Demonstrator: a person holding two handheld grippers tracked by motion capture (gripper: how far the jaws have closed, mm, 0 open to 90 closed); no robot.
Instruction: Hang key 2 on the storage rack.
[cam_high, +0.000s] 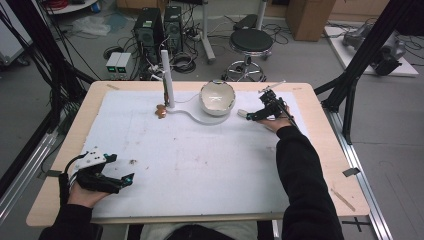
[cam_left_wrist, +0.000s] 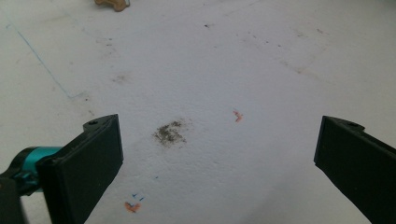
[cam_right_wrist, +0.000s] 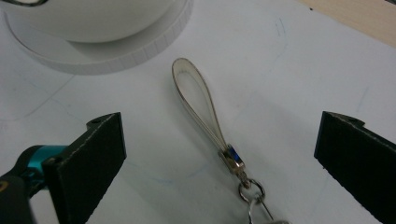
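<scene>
Right gripper (cam_right_wrist: 219, 154), jaws wide apart, poised over the strap (cam_right_wrist: 201, 105), a white loop with metal clasp lying flat on the mat (cam_right_wrist: 289, 93) between the jaws, just beside the bowl stand (cam_right_wrist: 121, 56). Left gripper (cam_left_wrist: 219, 154), jaws likewise apart, rests over bare stained mat, well apart from the strap.

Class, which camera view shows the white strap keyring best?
The right gripper view: the strap keyring lies large between open jaws, loop, clasp and ring distinct. The high view shows a small pale shape by the right gripper.
</scene>
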